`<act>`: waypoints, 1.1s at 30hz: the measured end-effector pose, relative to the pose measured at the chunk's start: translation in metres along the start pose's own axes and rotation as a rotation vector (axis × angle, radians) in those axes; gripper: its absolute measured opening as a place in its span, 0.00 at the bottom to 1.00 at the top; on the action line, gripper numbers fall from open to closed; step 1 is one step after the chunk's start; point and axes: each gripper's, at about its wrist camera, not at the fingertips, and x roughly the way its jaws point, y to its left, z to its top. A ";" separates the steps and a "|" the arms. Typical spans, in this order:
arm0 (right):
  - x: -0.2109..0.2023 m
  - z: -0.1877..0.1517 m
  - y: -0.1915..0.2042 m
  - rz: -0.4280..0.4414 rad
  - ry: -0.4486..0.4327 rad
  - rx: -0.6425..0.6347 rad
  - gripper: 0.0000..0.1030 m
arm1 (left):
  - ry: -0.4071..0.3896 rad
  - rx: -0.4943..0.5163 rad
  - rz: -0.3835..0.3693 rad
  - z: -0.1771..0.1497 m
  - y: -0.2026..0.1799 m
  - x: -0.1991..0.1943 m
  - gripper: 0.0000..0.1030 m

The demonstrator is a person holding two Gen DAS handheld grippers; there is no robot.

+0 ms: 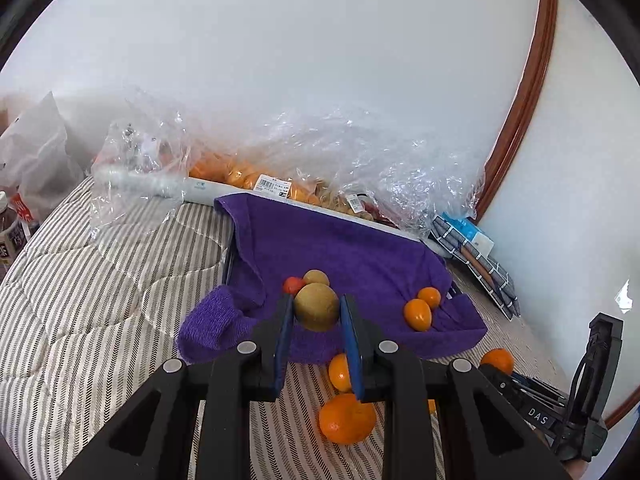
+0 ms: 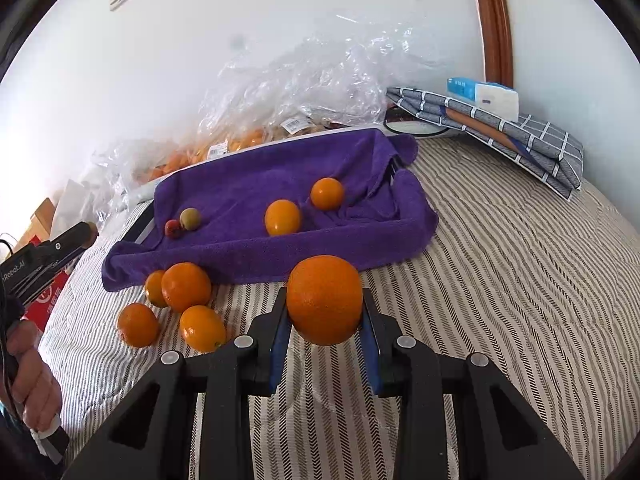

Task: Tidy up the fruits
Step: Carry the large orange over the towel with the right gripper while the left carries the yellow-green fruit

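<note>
My left gripper [image 1: 316, 310] is shut on a brown-green round fruit [image 1: 316, 306] held above the purple towel-lined tray [image 1: 360, 256]. On the towel lie a second brown-green fruit [image 1: 316, 277], a small red fruit [image 1: 293, 285] and two oranges [image 1: 417, 314]. My right gripper [image 2: 325, 304] is shut on a large orange [image 2: 324, 300] held above the striped bed in front of the tray [image 2: 256, 196]. Several loose oranges [image 2: 186, 286] lie on the bed left of it. The left gripper shows at the left edge of the right wrist view [image 2: 86, 236].
Crumpled clear plastic bags with more fruit [image 1: 248, 172] lie behind the tray by the wall. A folded checked cloth [image 2: 520, 136] with a tissue pack [image 2: 486, 94] sits at the right. Bottles and a white bag [image 1: 36, 160] stand at the far left.
</note>
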 end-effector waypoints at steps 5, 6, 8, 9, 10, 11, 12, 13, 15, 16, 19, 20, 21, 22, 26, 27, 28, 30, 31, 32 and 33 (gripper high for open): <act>-0.002 0.007 -0.007 -0.012 -0.005 0.020 0.31 | -0.008 -0.002 0.053 0.000 0.006 -0.001 0.22; -0.004 0.011 -0.007 -0.009 -0.007 0.020 0.31 | -0.015 0.001 0.073 0.000 0.006 -0.003 0.22; -0.006 0.019 -0.008 0.005 -0.014 0.014 0.31 | -0.039 -0.002 0.089 0.002 0.009 -0.009 0.22; -0.007 0.025 -0.007 0.005 -0.020 0.002 0.31 | -0.045 -0.008 0.095 0.003 0.010 -0.012 0.22; -0.008 0.030 -0.005 0.000 -0.030 -0.013 0.31 | -0.048 -0.014 0.102 0.004 0.012 -0.014 0.22; -0.009 0.035 -0.004 -0.004 -0.039 -0.025 0.31 | -0.049 -0.023 0.107 0.006 0.014 -0.015 0.22; -0.010 0.039 -0.003 -0.005 -0.046 -0.036 0.31 | -0.050 -0.031 0.110 0.008 0.015 -0.016 0.22; -0.010 0.046 -0.001 -0.001 -0.051 -0.046 0.31 | -0.048 -0.037 0.121 0.010 0.015 -0.017 0.22; -0.010 0.056 0.001 0.017 -0.063 -0.054 0.31 | -0.051 -0.039 0.141 0.018 0.015 -0.017 0.22; -0.009 0.060 0.002 0.023 -0.066 -0.057 0.31 | -0.054 -0.042 0.147 0.023 0.014 -0.016 0.22; -0.004 0.076 0.007 0.028 -0.088 -0.076 0.31 | -0.065 -0.055 0.146 0.038 0.009 -0.011 0.22; -0.001 0.080 0.008 0.028 -0.092 -0.081 0.31 | -0.072 -0.059 0.142 0.044 0.007 -0.008 0.22; 0.002 0.085 0.009 0.032 -0.096 -0.085 0.31 | -0.077 -0.061 0.141 0.049 0.006 -0.005 0.22; 0.005 0.089 0.011 0.036 -0.099 -0.089 0.31 | -0.082 -0.066 0.139 0.054 0.004 0.000 0.22; 0.023 0.099 0.013 0.044 -0.091 -0.105 0.31 | -0.074 -0.075 0.147 0.058 0.006 0.023 0.22; 0.029 0.098 0.012 0.046 -0.085 -0.109 0.31 | -0.065 -0.078 0.152 0.056 0.008 0.029 0.22; 0.034 0.096 0.011 0.045 -0.078 -0.110 0.31 | -0.052 -0.082 0.155 0.052 0.011 0.034 0.22; 0.045 0.090 0.006 0.039 -0.062 -0.101 0.31 | -0.024 -0.090 0.159 0.044 0.019 0.044 0.22; 0.050 0.087 0.003 0.042 -0.053 -0.092 0.31 | -0.012 -0.095 0.171 0.042 0.023 0.047 0.22; 0.056 0.085 0.001 0.038 -0.028 -0.085 0.31 | 0.001 -0.103 0.181 0.040 0.026 0.050 0.22; 0.060 0.083 0.001 0.034 -0.008 -0.086 0.31 | 0.011 -0.113 0.174 0.039 0.029 0.051 0.22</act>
